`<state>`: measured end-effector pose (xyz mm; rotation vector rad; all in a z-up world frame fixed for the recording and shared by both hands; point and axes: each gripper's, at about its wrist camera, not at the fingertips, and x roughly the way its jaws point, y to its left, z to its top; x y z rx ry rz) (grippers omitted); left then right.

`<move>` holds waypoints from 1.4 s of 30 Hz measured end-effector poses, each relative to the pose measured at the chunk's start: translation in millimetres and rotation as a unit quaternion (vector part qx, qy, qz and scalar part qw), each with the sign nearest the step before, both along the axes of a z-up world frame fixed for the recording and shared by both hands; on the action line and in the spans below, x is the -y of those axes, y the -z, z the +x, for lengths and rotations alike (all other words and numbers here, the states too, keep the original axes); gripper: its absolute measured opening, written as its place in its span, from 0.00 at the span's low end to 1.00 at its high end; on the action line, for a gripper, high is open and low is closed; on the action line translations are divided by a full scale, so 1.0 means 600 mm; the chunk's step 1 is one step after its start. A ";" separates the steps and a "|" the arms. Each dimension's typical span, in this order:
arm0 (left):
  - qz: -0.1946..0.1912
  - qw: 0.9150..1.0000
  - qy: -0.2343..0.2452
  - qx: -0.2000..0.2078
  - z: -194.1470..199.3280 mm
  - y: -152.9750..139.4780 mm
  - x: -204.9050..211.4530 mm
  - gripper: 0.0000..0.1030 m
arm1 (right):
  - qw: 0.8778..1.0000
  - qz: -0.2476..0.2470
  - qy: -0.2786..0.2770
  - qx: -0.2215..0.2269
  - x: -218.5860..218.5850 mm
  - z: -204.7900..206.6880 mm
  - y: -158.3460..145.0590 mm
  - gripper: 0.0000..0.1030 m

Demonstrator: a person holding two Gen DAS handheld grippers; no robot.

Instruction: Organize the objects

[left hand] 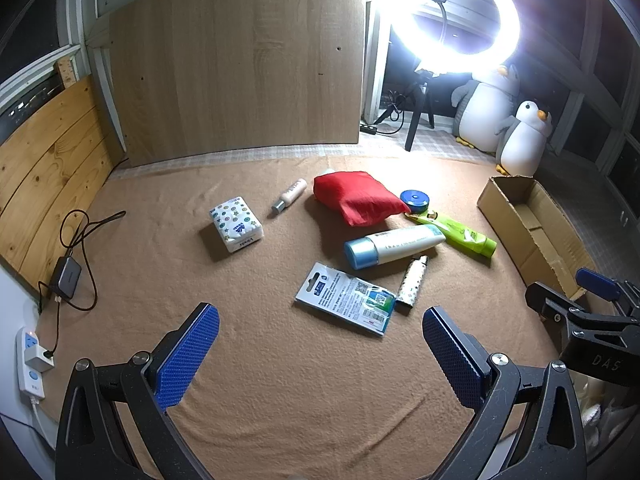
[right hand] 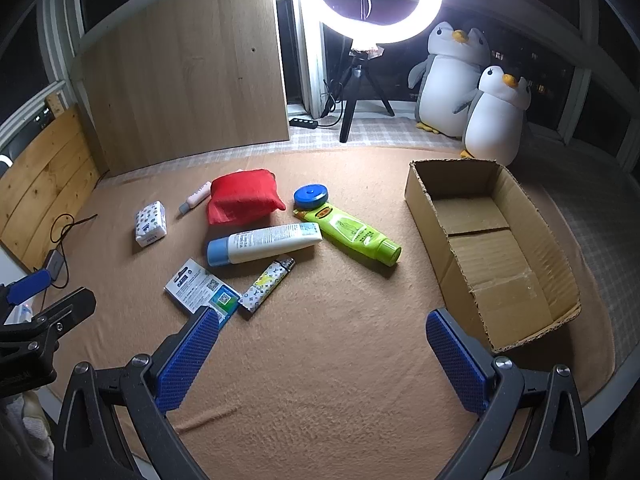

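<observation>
On the brown blanket lie a red pouch (left hand: 356,198) (right hand: 242,196), a white tube with a blue cap (left hand: 394,246) (right hand: 264,244), a green tube (left hand: 456,234) (right hand: 352,234), a round blue tin (left hand: 415,200) (right hand: 311,196), a patterned lighter (left hand: 412,284) (right hand: 267,286), a blue carded pack (left hand: 346,298) (right hand: 198,286), a tissue pack (left hand: 236,223) (right hand: 151,224) and a small pinkish bottle (left hand: 290,196) (right hand: 195,198). An empty cardboard box (right hand: 492,248) (left hand: 528,228) stands at the right. My left gripper (left hand: 320,354) and right gripper (right hand: 322,356) hover open near the blanket's front, holding nothing.
A lit ring light on a tripod (right hand: 378,4) and two plush penguins (right hand: 476,88) stand behind the blanket. A wooden board (left hand: 236,68) leans at the back. A charger with cables (left hand: 66,276) and a power strip (left hand: 30,364) lie at the left edge.
</observation>
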<state>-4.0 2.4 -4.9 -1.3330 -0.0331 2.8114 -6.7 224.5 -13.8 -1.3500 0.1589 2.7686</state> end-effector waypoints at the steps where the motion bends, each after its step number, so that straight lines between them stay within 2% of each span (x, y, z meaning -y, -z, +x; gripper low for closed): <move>1: 0.000 1.000 0.000 0.000 0.000 0.000 -0.001 1.00 | 1.000 0.000 0.000 0.000 0.000 0.000 0.000 0.99; 24: -0.004 1.000 0.002 0.004 -0.006 0.009 -0.006 1.00 | 1.000 -0.003 0.005 0.005 -0.006 -0.002 0.005 0.99; 36: -0.005 1.000 0.006 0.015 -0.028 0.025 -0.005 1.00 | 1.000 -0.006 0.010 0.017 -0.015 -0.013 0.016 0.99; 42: 0.004 1.000 -0.009 0.030 -0.062 0.046 0.020 1.00 | 0.999 -0.008 0.016 0.027 -0.026 -0.017 0.027 0.99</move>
